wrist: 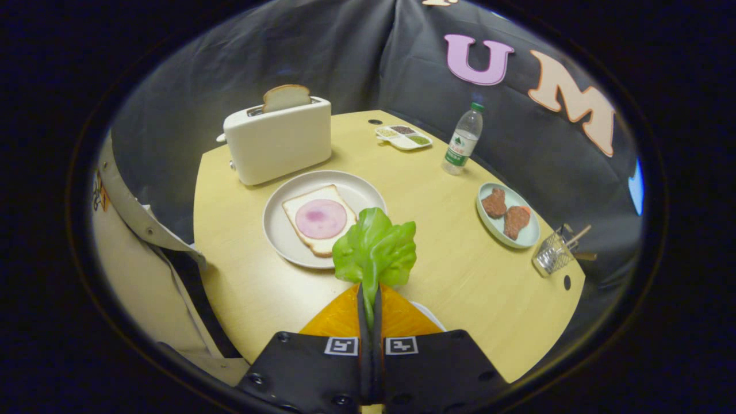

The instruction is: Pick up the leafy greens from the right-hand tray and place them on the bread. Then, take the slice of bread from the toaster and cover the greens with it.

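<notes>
While clamped by its stem in the tongs [370,299], leafy greens [376,248] glossy, bright, ruffled, upright

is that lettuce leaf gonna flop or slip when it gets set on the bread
The lettuce leaf stands upright from the gripper, shut on its stem, so probably semi-stiff. It looks thin and light, so it may shift on the ham-topped bread.

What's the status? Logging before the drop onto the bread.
Tongs shut on green leafy lettuce, held above table. Ham-topped bread slice on white round plate just ahead. Path clear.
</notes>
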`<state>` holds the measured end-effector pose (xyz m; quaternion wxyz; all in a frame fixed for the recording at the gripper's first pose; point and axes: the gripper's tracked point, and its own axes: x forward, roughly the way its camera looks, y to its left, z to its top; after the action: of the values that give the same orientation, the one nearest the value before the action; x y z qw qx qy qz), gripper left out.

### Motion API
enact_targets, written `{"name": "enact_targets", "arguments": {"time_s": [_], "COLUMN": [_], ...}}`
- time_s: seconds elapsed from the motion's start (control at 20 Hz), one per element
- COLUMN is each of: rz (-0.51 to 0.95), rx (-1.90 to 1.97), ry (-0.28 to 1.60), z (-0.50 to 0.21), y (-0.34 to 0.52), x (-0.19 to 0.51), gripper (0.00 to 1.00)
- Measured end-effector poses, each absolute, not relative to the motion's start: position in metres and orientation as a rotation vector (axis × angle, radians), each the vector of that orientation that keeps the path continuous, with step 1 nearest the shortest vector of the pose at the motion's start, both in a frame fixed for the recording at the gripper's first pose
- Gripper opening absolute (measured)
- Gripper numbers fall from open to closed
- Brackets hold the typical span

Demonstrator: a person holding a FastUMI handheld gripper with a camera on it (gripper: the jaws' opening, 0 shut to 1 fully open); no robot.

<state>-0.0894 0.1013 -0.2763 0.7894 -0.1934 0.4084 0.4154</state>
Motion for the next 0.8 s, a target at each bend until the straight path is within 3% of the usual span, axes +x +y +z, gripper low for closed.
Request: {"name": "enact_targets", "arguments": {"time_s": [0.8], "rz": [1.05], "rx": [-0.486], "ry": [0.848], "z": [-0.28], "y": [0.209], "x": [-0.085], "gripper": [0.04]}}
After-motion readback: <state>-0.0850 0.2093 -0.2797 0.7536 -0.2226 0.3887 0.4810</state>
